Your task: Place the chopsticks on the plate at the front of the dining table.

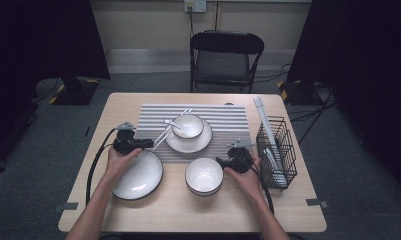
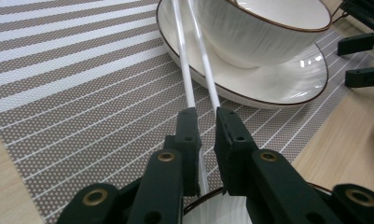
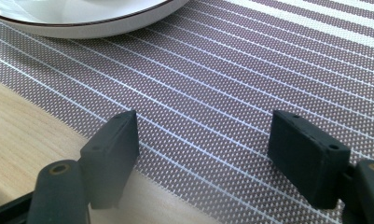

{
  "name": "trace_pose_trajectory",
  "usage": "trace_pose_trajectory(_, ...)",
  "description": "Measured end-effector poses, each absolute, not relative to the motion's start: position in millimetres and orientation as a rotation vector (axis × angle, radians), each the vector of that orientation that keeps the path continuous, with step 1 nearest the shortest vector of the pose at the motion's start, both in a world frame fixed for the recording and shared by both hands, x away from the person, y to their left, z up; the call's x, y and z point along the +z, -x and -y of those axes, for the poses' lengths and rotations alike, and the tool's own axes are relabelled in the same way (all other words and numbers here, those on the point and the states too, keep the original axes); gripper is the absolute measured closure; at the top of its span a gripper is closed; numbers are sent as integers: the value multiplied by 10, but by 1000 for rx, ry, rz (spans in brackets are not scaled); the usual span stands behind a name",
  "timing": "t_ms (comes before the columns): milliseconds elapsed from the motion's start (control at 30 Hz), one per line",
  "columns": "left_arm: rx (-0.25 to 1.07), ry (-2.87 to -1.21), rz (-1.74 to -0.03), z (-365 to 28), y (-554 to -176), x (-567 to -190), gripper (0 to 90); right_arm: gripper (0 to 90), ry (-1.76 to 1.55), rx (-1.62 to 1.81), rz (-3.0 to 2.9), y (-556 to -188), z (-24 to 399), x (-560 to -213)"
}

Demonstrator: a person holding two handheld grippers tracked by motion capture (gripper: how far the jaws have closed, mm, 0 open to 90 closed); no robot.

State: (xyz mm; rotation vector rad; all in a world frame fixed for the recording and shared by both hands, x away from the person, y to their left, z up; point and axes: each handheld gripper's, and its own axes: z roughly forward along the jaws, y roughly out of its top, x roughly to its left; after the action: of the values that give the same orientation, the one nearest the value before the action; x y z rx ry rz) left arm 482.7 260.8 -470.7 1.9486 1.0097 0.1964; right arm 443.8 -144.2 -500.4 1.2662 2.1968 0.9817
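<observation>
- Left gripper view: left gripper (image 2: 204, 116) nearly closed, jaws pinching a pair of white chopsticks (image 2: 191, 70); the chopsticks lie on the striped mat (image 2: 82, 93), tips against the saucer (image 2: 287, 84) under the bowl (image 2: 264, 28), near the mat's left edge
- Right gripper (image 3: 203, 144) wide open, holding nothing, above the mat's front edge

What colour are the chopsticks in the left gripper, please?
The chopsticks are white, clearest in the left gripper view.
</observation>
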Motion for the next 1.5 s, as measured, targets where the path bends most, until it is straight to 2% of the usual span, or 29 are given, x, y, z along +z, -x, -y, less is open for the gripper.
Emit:
trace_pose_trajectory(267,172,-1958,-1001,-2557,-4838,-4742,851,241,-1267,982,-2196,-4438,1442,-5004)
trace_pose_trajectory(700,156,-1940,-1004,-2560,-4838,-4738,855,241,-1270,978,-2194,-4435,1440,-5003)
trace_pose_trajectory(1133,197,-1943,-1043,-2637,-4838,-4701,810,241,-1271,982,-2193,-4436,1439,-5004)
trace_pose_trajectory(1233,202,-1963,-1060,-2609,-4851,-4735,763,241,-1270,978,-2194,-4435,1440,-5003)
trace_pose_trajectory(1500,186,-1963,-1046,-2558,-4848,-4758,756,241,-1269,978,-2195,-4435,1441,-5003)
